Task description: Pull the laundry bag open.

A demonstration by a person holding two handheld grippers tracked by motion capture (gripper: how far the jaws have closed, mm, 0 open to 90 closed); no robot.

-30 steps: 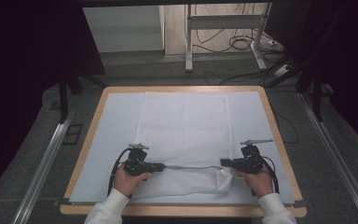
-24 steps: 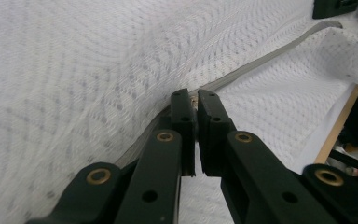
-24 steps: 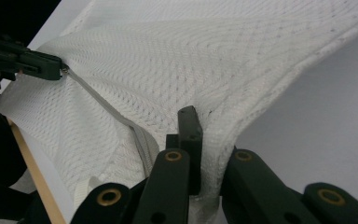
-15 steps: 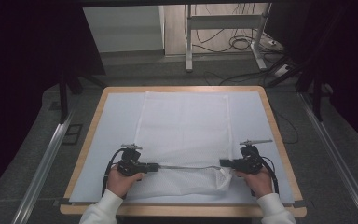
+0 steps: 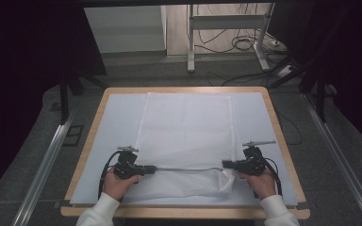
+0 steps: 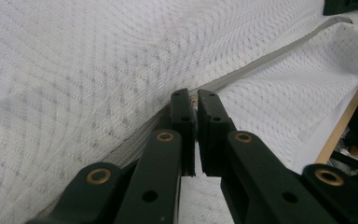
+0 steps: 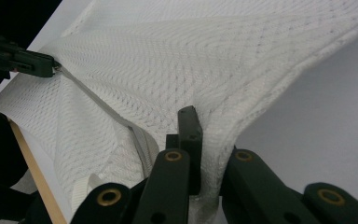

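Wooden-edged table [image 5: 283, 141], white mesh bag [image 5: 186, 136] stretched between left tongs [image 5: 152, 169], right tongs [image 5: 226, 164], both pinching its zipper edge [image 5: 184, 168]

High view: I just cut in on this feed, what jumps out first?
A white mesh laundry bag lies flat down the middle of the table. Near its front end, the left gripper and right gripper each pinch it, and the grey zipper strip runs taut between them.
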